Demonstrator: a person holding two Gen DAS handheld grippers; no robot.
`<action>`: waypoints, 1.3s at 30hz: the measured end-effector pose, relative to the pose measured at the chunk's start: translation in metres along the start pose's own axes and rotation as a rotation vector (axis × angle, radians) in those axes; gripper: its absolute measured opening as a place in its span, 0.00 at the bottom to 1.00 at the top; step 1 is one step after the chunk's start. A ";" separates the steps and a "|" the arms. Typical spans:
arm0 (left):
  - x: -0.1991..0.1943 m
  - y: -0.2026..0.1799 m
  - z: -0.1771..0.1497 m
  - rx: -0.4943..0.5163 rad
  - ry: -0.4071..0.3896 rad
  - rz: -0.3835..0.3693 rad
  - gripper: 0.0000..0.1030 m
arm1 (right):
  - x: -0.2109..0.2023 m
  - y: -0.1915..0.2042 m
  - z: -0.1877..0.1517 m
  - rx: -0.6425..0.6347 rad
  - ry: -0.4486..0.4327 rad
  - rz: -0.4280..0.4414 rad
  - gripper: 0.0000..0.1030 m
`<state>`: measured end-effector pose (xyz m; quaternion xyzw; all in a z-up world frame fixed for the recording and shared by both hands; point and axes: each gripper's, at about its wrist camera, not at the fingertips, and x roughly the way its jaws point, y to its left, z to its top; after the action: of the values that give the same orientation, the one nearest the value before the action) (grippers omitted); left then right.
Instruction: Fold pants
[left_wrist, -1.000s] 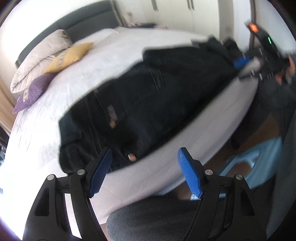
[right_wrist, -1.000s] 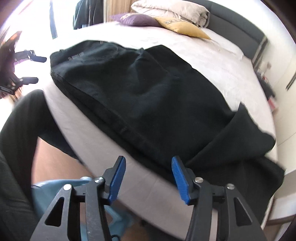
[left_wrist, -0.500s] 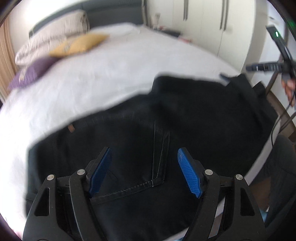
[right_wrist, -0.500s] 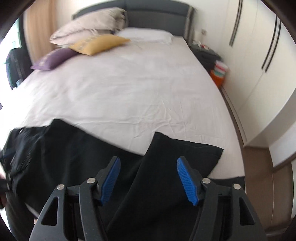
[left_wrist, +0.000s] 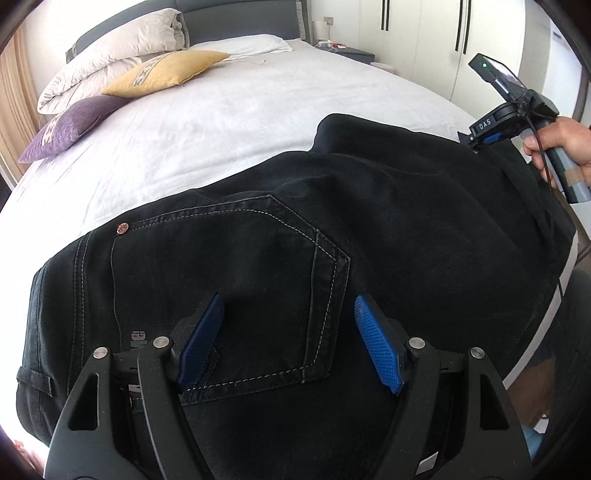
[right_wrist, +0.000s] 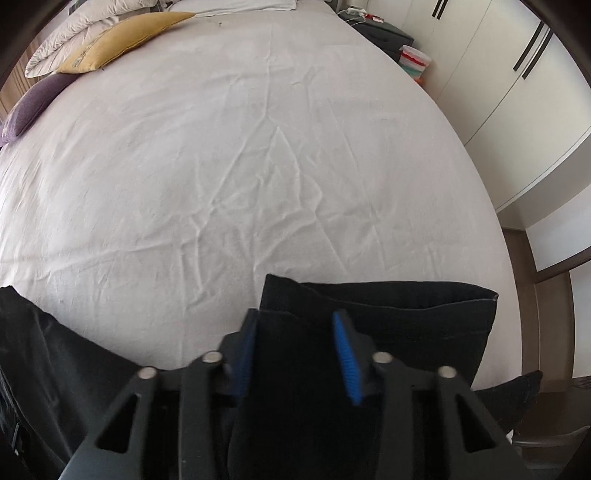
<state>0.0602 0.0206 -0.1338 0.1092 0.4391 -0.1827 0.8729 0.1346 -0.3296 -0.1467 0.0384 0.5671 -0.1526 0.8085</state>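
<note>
Downward, right tool (right_wrist: 295, 347) astride pants (right_wrist: 388, 321)

The pants (left_wrist: 369, 221) are black denim, matt, with pale contrast stitching and a coppery metal rivet (left_wrist: 122, 228). The bed sheet (right_wrist: 258, 147) is white woven cloth, finely creased. Gripper pads (left_wrist: 376, 350) are blue plastic with a knurled texture (frames are matt black plastic, screws bright metal). The wardrobe doors (right_wrist: 517, 92) are smooth and off-white.

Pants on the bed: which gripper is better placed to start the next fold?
Right. The right gripper straddles the pants' leg hem, jaws closing; the left gripper is open over the back pocket.
</note>
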 end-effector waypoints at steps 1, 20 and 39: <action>0.001 -0.001 0.001 0.000 0.000 0.002 0.70 | -0.001 -0.002 0.000 0.004 -0.004 0.004 0.27; 0.009 -0.009 0.004 0.013 0.021 0.052 0.71 | -0.120 -0.187 -0.163 0.553 -0.465 0.376 0.07; 0.014 -0.025 0.010 -0.034 0.033 0.116 0.76 | -0.157 -0.179 -0.193 0.440 -0.541 0.349 0.07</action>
<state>0.0645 -0.0085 -0.1403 0.1225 0.4494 -0.1225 0.8764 -0.1411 -0.4224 -0.0490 0.2651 0.2721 -0.1351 0.9151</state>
